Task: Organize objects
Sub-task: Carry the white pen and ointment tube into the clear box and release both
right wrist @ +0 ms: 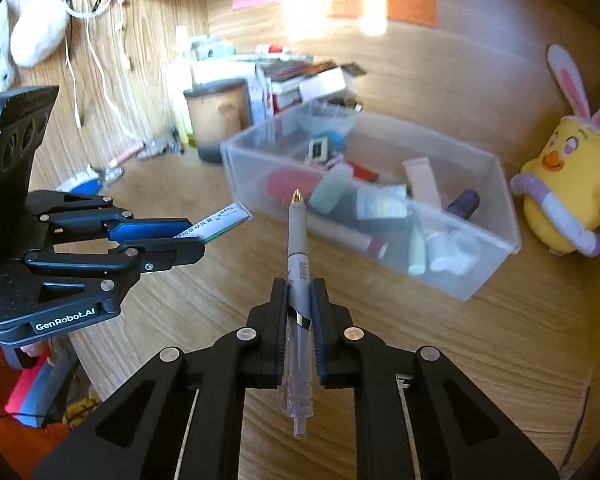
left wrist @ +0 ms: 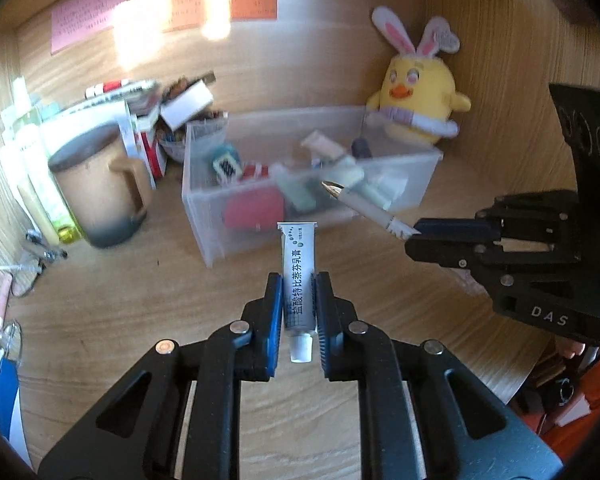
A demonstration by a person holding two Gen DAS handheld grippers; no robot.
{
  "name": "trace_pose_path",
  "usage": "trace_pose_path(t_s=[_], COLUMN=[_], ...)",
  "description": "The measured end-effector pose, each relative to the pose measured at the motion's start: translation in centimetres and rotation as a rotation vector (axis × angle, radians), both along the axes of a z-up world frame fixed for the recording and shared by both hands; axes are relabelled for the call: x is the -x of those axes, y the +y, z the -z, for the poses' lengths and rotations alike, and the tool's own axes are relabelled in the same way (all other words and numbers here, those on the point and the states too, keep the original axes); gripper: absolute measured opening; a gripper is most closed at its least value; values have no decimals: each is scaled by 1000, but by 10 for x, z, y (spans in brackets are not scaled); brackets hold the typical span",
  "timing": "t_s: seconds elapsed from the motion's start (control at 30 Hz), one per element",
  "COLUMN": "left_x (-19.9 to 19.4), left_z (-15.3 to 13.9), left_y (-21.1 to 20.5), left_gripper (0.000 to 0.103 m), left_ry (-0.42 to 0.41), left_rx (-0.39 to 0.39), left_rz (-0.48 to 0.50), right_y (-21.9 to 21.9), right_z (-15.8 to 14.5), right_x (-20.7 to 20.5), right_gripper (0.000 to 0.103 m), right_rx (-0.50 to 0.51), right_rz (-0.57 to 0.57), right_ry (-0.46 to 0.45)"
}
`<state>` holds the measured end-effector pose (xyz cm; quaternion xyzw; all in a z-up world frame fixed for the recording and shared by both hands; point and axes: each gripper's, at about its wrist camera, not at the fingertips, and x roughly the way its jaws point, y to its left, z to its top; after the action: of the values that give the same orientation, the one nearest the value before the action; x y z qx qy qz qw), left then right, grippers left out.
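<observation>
Above the worktop (left wrist: pixel 140 300), short of the clear storage bin (right wrist: pixel 480 276): your left tongs (left wrist: pixel 297 308) pinch an ointment tube (left wrist: pixel 298 276), right tongs (right wrist: pixel 299 316) a ballpoint pen (right wrist: pixel 298 248); carrying step, next likely release both over the bin.

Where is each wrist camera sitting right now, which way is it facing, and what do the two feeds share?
Left wrist: rides the left gripper, looking forward and down over the ointment tube it clamps toward the clear plastic bin; the right gripper enters from the right.
Right wrist: rides the right gripper, looking along its clamped pen at the same bin; the left gripper enters from the left.
Shared: bin, wooden desk, brown mug, yellow chick plush.
</observation>
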<state>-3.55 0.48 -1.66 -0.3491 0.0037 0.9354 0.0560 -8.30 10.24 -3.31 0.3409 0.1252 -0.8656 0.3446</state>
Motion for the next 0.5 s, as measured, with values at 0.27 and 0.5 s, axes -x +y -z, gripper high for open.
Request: trace_pose_path(t_s=[0.27, 0.5], left_x=[16, 36], left_z=[-25, -38], left_y=[-1, -2], left_gripper=[15, 15], left_ry=[68, 95], left_rx=[-36, -37], left_rz=[1, -6], right_y=[9, 13], right_z=[-26, -45], right_x=[8, 27], right_gripper=[10, 10], right_rx=[47, 84], right_rz=[44, 78], right_ry=[54, 88])
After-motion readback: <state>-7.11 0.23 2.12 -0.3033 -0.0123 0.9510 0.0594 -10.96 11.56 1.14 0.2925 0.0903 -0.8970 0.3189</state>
